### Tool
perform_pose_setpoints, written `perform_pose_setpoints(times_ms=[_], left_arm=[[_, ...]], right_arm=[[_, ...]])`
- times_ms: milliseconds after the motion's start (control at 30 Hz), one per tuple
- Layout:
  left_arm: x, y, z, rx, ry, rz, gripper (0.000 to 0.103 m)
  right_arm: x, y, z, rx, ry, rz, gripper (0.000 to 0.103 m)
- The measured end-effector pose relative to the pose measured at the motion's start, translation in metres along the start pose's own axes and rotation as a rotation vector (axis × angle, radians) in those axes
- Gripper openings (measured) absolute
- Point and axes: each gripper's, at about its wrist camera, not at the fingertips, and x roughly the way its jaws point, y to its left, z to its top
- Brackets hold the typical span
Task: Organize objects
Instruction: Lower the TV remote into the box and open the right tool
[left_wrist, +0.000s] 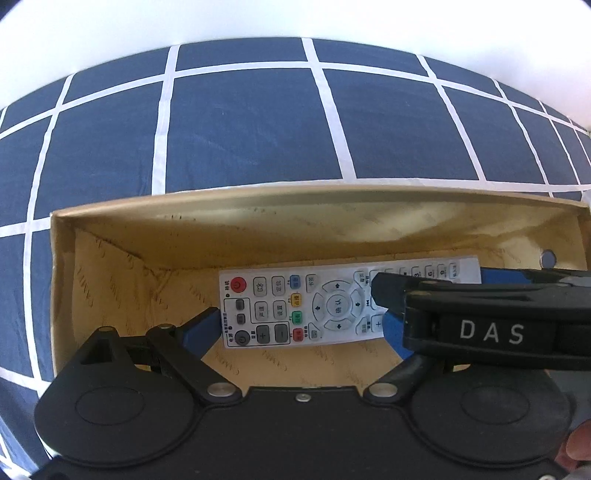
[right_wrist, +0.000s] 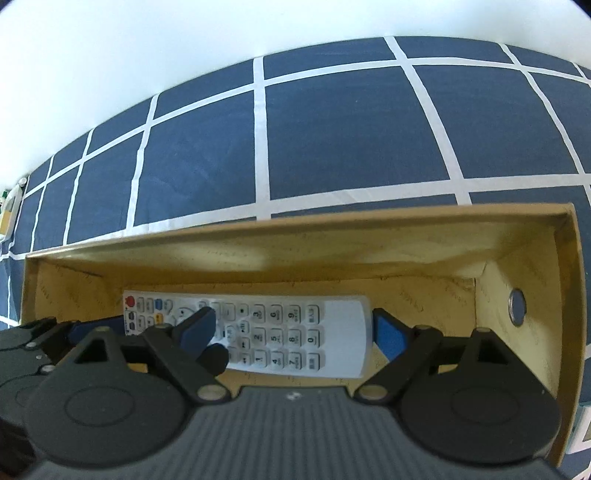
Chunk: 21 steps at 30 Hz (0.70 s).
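Item: white remote control (left_wrist: 295, 306), lying flat in the cardboard box (left_wrist: 258, 225).
Its long axis runs crosswise between my left hand-held gripper (left_wrist: 301, 325) and right hand-held gripper (right_wrist: 295, 328); both wide, straddling, neither clamped.

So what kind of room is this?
Probably a bedroom at home. There's a blue checked bedsheet spread out, with a cardboard box on it, and a TV remote lying inside the box. The wall behind is plain white.
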Motion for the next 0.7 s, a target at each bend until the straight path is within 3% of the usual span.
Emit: perform_pose_setpoints(times_ms=[700], left_arm=[[0.007,0.008,0.005,-0.009,-0.017,-0.022,0.094]], right_arm=[[0.015,0.001,0.015,0.03,0.004,-0.024,0.09]])
